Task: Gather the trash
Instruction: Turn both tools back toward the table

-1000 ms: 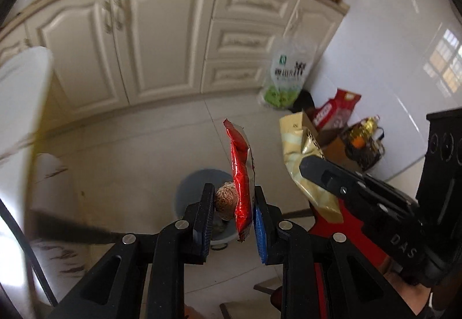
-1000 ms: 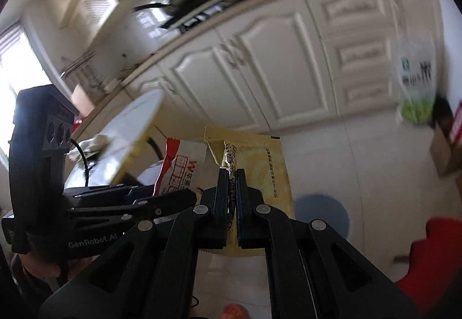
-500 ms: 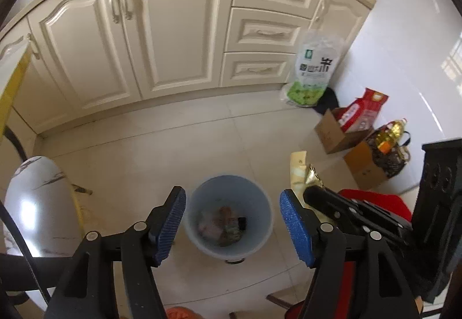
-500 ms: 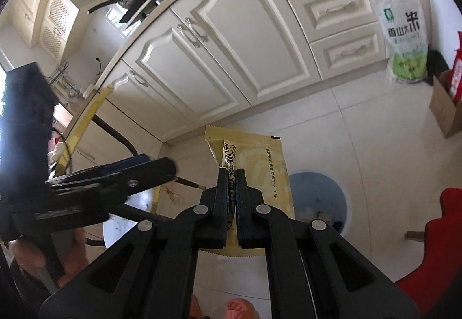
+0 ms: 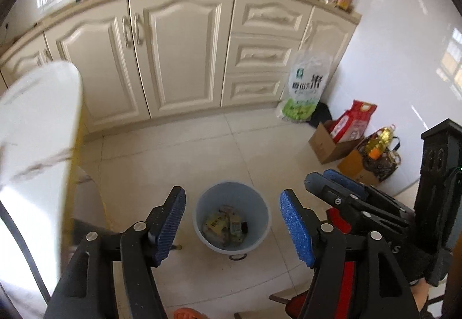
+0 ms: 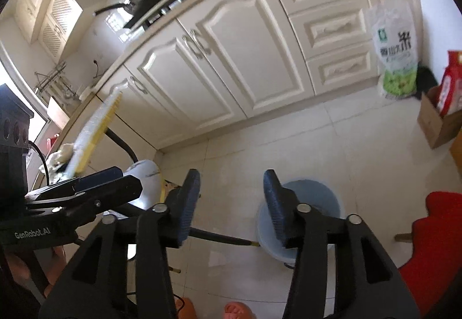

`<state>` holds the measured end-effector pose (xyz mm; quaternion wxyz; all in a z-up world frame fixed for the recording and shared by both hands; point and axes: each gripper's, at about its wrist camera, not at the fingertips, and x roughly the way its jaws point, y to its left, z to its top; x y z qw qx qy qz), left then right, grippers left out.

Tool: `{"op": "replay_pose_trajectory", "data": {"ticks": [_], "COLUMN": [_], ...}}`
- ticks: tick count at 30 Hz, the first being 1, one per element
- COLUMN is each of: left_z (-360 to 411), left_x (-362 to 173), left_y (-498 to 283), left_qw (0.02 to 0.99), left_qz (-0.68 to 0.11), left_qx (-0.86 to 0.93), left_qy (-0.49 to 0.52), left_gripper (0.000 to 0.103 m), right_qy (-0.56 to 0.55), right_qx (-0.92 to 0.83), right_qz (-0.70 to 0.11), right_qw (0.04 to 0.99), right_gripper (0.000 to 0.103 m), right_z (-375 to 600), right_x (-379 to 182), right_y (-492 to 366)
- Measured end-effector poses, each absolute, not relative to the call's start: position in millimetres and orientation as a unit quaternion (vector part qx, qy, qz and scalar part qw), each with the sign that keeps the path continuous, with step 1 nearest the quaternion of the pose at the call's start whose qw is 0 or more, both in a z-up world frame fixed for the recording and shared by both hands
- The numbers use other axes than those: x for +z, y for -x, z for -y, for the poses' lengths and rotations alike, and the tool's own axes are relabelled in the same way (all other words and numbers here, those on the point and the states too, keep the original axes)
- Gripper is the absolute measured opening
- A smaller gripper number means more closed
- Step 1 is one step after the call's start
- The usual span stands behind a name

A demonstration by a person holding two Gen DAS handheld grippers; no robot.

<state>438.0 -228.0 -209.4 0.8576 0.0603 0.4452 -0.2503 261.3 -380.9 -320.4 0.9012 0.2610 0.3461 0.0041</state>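
Observation:
A light blue trash bin (image 5: 254,203) stands on the tiled floor with several wrappers (image 5: 225,225) lying in it. My left gripper (image 5: 234,222) hangs above the bin, open, with nothing between its blue pads (image 5: 296,228). In the left wrist view my right gripper (image 5: 335,189) reaches in from the right, beside the bin. In the right wrist view the right gripper (image 6: 232,200) has its jaws opening and nothing between them. The bin (image 6: 317,194) shows partly behind its right finger. The left gripper (image 6: 101,186) sits at the left of that view.
A white round table (image 5: 34,131) with a yellow rim stands at the left. Cream cabinets (image 5: 184,53) run along the back. A rice bag (image 5: 306,87), cardboard boxes (image 5: 329,142) and an oil bottle (image 5: 378,142) stand by the right wall. A red seat (image 6: 439,232) is near the bin.
The left gripper opened and the red wrapper left it. The right gripper, shut on the yellow wrapper until half a second ago, now stands apart with the wrapper gone.

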Motion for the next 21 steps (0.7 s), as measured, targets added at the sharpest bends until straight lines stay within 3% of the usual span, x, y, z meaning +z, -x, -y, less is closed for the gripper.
{"op": "replay_pose_trajectory", "data": {"ticks": [6,13,21], "left_z": [154,48,-74], "left_x": [-156,-114,-99], "left_y": [-369,-293,-242], "left_qw": [0.890,0.928,0.949], "left_qz": [-0.385,-0.327,-0.304], "left_qx": [-0.240,-0.173,-0.077], "left_qy": [-0.051,-0.036,0.000], "left_gripper": [0.072,0.081,0.088], "right_qy": [-0.227,-0.171,-0.103], "right_qx": [0.031,0.101,0.164], "right_qz": [-0.308,-0.282,-0.291], "right_qw": [0.923,0.939,0.937], "right_gripper": [0.061,0.065,0.077], "right_z": [335,236,120], "right_x": [-254,-189,-155], "right_y": [-238,-244,-281]}}
